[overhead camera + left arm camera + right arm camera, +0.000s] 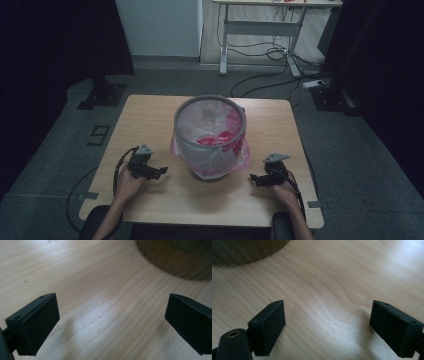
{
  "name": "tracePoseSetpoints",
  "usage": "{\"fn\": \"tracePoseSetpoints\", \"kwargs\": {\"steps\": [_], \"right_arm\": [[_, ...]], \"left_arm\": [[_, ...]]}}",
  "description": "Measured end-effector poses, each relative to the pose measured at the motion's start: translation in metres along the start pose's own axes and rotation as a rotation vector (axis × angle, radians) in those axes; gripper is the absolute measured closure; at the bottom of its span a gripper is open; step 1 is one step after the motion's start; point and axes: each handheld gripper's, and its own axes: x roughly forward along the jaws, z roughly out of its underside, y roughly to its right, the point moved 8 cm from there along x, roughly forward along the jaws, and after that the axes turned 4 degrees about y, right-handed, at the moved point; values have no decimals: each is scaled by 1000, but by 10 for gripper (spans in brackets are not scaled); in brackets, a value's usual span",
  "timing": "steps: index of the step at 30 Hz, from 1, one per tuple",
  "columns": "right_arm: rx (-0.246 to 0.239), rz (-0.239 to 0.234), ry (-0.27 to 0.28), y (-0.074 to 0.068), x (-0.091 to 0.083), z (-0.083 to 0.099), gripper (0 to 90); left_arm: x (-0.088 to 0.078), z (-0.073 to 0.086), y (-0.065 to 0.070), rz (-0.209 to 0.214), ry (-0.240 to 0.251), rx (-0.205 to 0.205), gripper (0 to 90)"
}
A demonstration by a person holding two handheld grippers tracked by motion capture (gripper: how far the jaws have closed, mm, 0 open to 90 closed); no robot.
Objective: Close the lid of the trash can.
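A: Where is the bin (210, 137) placed?

B: It is set at the middle of the bench (150, 112), lined with a pink-and-white bag (235, 152) folded over its rim. The left tongs (161, 171) and right tongs (254, 178) are held low on either side, both spread wide and empty.

A: How should the step be done well?

B: The bag's overhang would best be pinched from both sides at once, so the bin is not tipped.

A: Can any writing be read?

B: A "9" (99, 134) is marked on the floor; the bag's print cannot be made out.

Tongs (110, 322) wide apart above table (95, 290), bin (180, 257) nearby.
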Motion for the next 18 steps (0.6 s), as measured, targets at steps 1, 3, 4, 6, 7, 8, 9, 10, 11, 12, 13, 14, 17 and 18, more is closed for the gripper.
{"fn": "tracePoseSetpoints", "kwargs": {"steps": [1,3,4,6,7,8,9,10,11,12,13,14,17,18], "right_arm": [[5,-5,12,-1,1,0,122],[-2,-4,20,-2,0,0,122],[2,-4,26,-3,1,1,122],[1,-3,44,-4,1,1,122],[0,-1,45,-4,1,1,121],[-1,1,45,-5,1,1,122],[1,2,45,-5,1,1,122],[3,3,45,-5,1,1,122],[3,3,45,-5,1,1,122],[4,4,45,-5,1,1,121],[6,5,45,-5,1,1,121],[6,6,45,-6,1,1,121],[9,8,45,-6,1,1,121],[9,9,45,-6,1,1,121]], "left_arm": [[2,1,1,1,-6,2,0],[7,4,4,8,-26,13,0],[9,6,6,11,-37,20,0],[13,7,9,17,-52,28,0],[15,8,10,7,-63,43,0],[16,7,12,10,-63,51,0],[17,6,13,11,-65,51,0],[17,6,14,11,-65,52,0],[18,5,15,12,-65,53,0],[19,5,16,16,-69,58,0],[19,4,17,17,-69,57,0],[19,4,17,17,-68,56,0],[20,4,17,16,-68,54,0],[20,4,17,16,-68,54,0]]}}
